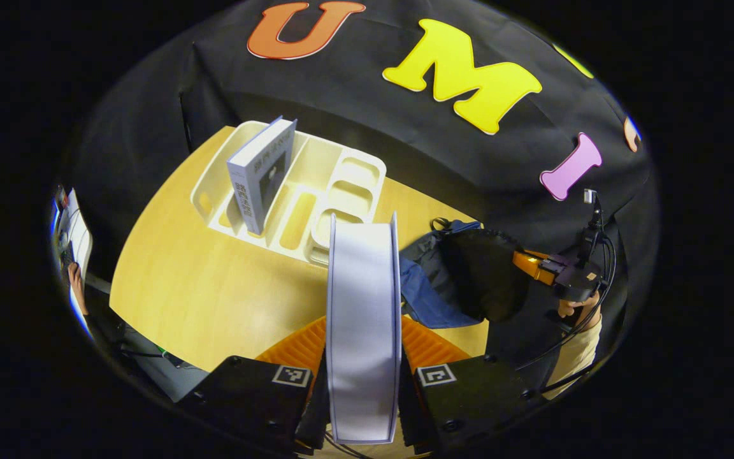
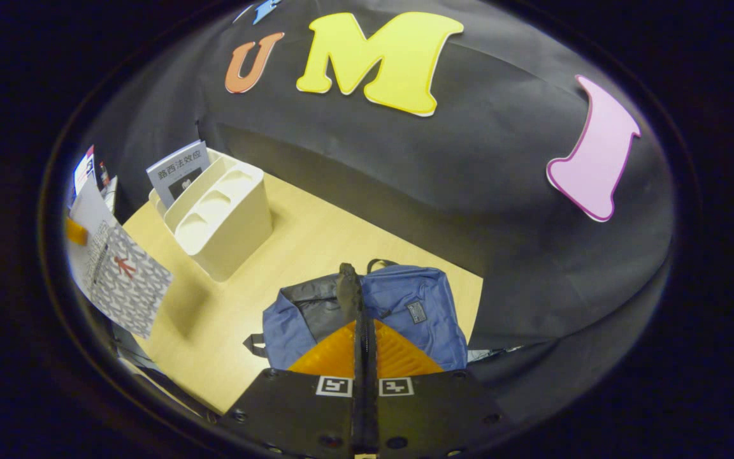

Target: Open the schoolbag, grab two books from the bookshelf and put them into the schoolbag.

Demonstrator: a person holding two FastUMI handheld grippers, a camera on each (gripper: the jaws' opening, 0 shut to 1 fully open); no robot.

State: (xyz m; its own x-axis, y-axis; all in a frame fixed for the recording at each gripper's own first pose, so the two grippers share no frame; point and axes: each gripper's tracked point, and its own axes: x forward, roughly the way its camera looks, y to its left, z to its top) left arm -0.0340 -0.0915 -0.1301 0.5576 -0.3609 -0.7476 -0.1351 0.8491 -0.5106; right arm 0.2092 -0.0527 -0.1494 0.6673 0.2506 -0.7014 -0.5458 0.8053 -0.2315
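My left gripper (image 1: 363, 324) is shut on a thick book (image 1: 363, 299), held upright above the table with its white page edges toward the camera. In the right gripper view the same book (image 2: 122, 274) hangs at the far left and shows a grey patterned cover. A second grey book (image 1: 262, 175) stands in the white bookshelf (image 1: 341, 191). The blue schoolbag (image 2: 415, 312) lies near the table's right edge. My right gripper (image 2: 362, 322) is shut on its black flap (image 2: 348, 287) and holds it up. From the left gripper view, that right gripper (image 1: 536, 264) holds the bag (image 1: 431, 296) open.
The wooden table (image 1: 214, 293) has bare room between the shelf and the bag. The bookshelf (image 2: 220, 217) has several compartments, and its book (image 2: 179, 169) leans at the far end. A hand (image 1: 574, 309) and cables sit at the right. The black cloth wall closes off the back.
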